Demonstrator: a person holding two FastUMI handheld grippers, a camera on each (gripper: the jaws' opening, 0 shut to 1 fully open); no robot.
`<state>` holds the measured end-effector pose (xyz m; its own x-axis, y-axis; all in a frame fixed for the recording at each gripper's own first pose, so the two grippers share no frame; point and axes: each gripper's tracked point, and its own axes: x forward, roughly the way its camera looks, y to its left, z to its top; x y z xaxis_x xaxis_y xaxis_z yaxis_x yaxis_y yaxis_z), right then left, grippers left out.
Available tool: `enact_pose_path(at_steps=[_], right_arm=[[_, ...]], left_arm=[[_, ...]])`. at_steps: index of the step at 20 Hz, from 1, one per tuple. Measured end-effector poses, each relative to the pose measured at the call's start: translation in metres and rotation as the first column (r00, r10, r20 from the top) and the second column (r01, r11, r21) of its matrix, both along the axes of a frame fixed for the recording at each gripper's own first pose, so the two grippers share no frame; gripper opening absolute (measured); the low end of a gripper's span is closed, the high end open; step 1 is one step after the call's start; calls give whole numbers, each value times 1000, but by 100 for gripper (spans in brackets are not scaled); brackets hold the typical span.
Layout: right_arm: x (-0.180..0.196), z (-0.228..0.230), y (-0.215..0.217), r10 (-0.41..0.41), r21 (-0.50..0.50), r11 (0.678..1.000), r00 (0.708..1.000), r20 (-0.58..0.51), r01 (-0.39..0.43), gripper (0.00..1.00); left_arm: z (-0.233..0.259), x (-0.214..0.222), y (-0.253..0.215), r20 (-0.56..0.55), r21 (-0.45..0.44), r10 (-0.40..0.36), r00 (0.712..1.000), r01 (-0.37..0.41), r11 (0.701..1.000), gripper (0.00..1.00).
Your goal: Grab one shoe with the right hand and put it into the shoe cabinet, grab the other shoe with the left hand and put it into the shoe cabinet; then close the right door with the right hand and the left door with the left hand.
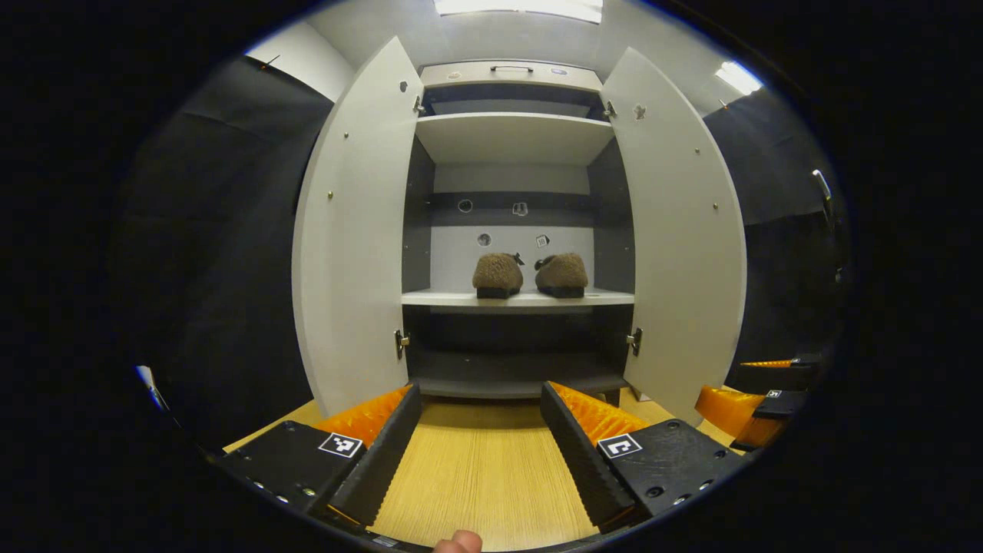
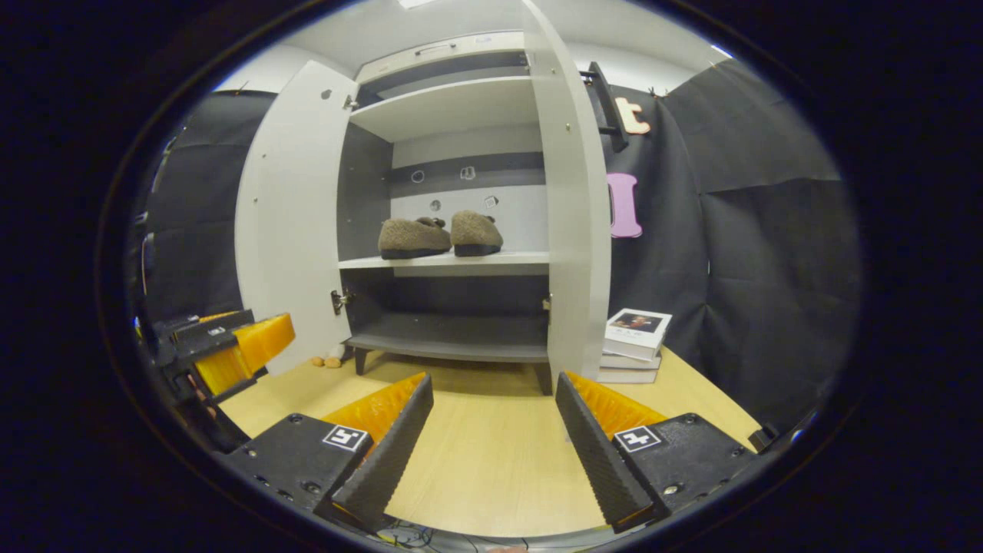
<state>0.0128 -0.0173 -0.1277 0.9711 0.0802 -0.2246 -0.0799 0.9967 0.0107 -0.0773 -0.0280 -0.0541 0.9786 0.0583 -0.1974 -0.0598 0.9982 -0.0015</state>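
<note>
2 shoes, the left shoe and the right shoe, already sit side by side on the middle shelf at the centre of the left gripper view, so I judge the step in hand to be closing the doors. Both doors stand wide open: the right door rises edge-on through the middle of the right gripper view, and the left door fills the left-centre of the left gripper view.

Both sets of jaws are released and hold nothing: the right gripper and the left gripper hover over the wooden floor, well apart from the cabinet.

To close cleanly, the right gripper likely needs to go round to the door's outer face and push near its free edge, away from the hinges. A stack of books lies near that door's foot at lower right and narrows the room there. The floor between grippers and cabinet looks open.
</note>
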Motion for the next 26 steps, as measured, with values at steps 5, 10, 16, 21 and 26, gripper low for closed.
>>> enact_pose_path(at_steps=[5,10,16,21,26], right_arm=[[-3,11,-4,-11,-12,1000,1000,19,11,100],[-6,51,-1,14,9,1000,997,77,-14,100],[-4,152,-47,7,-30,1000,973,230,-1,100],[10,242,-119,-94,-54,991,932,351,120,100],[47,299,-162,-166,-38,980,901,400,197,100]], left_arm=[[8,1,-10,26,-13,-24,999,24,1000,95],[13,3,-9,37,-30,-24,999,25,999,95],[12,6,-11,35,-39,-28,999,29,999,95],[11,8,-12,31,-31,-37,999,38,999,95],[9,9,-10,19,-44,-32,999,32,999,95]])
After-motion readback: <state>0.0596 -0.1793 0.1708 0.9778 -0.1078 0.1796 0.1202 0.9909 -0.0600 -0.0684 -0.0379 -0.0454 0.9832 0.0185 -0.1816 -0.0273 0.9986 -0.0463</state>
